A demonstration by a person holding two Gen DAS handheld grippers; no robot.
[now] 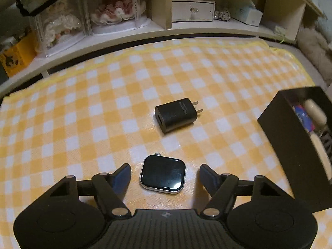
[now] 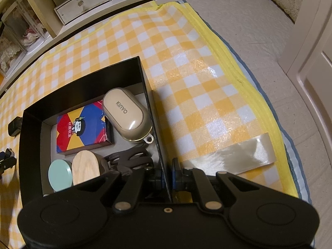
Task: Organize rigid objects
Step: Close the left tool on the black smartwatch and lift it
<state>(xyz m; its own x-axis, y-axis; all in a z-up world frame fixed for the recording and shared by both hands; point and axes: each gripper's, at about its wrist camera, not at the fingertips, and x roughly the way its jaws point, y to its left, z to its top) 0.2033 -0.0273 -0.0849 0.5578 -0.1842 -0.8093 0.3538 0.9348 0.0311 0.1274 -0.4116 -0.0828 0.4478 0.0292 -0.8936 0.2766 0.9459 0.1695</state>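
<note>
On the checked mat (image 1: 83, 103), our left claw (image 1: 165, 173) hangs wide open around a strapless smartwatch (image 1: 162, 174), ready to grasp; a black charger (image 1: 176, 115) lies beyond. Rightward, our right claw (image 2: 167, 175) pinches the black box (image 2: 150, 103) wall, likely steadying it.

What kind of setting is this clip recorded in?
Most likely a home bedroom or living room: a checkered mat spread over a quilted surface, dolls in clear cases on low shelves, and a panelled door.
</note>
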